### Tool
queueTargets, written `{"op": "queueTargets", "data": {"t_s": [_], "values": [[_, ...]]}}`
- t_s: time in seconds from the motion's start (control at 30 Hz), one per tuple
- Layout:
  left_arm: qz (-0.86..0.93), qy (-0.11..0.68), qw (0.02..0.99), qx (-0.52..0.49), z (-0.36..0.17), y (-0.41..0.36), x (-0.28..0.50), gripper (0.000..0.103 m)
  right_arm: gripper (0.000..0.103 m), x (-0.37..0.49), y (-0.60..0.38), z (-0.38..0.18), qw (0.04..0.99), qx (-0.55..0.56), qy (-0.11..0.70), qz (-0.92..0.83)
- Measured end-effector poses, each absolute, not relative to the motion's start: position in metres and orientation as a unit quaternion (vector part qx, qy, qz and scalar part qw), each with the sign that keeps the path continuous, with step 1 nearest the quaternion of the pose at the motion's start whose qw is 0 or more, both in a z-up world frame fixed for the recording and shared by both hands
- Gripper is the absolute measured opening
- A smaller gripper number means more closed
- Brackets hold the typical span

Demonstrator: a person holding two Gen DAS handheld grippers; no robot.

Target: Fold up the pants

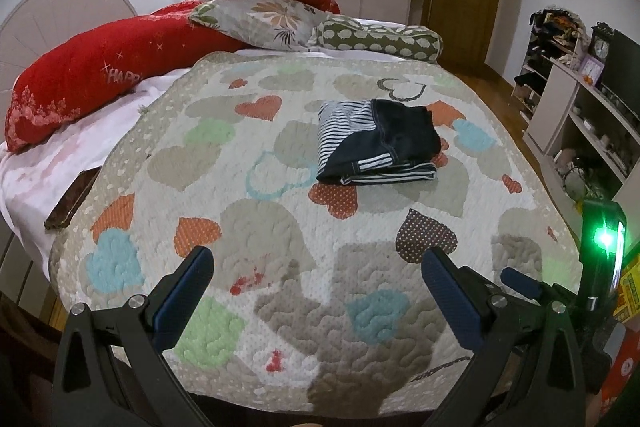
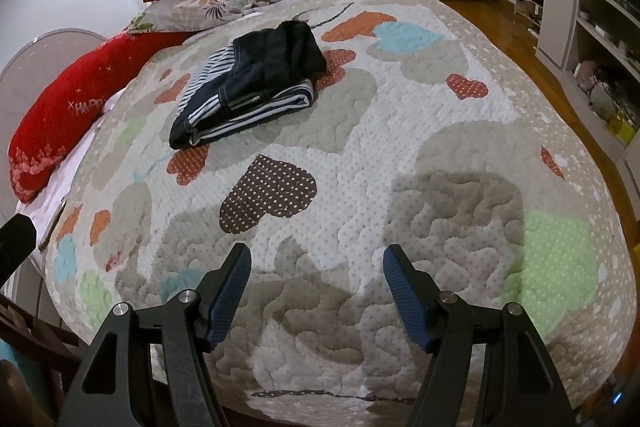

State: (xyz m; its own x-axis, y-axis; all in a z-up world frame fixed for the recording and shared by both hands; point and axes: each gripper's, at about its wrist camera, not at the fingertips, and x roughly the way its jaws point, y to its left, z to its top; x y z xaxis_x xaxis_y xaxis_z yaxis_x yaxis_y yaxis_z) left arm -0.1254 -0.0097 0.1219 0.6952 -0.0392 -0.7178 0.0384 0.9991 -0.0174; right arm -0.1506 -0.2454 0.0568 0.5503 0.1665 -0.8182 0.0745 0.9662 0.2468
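Navy-striped pants (image 1: 376, 143) folded on quilt (image 1: 280, 227), well beyond both gaping tongs (image 1: 316, 263).

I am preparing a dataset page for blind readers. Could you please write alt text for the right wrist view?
A folded pair of dark navy and striped pants lies on a heart-patterned quilt covering a bed, well beyond the open, empty right gripper in the foreground. Red pillows and a floral pillow lie at the head of the bed.

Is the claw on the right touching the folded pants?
Apart. In the right wrist view, the right gripper is open near the bed's front edge, and a wide stretch of heart quilt lies between its fingertips and the pants.
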Motion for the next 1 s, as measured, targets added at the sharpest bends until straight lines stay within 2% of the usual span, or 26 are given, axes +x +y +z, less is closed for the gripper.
{"op": "queueTargets", "data": {"t_s": [1.0], "values": [[-0.028,0.418,0.908,-0.001,0.105,-0.009,-0.121,0.103,0.075,-0.151,-0.244,0.05,0.87,0.11,0.479,0.016]]}}
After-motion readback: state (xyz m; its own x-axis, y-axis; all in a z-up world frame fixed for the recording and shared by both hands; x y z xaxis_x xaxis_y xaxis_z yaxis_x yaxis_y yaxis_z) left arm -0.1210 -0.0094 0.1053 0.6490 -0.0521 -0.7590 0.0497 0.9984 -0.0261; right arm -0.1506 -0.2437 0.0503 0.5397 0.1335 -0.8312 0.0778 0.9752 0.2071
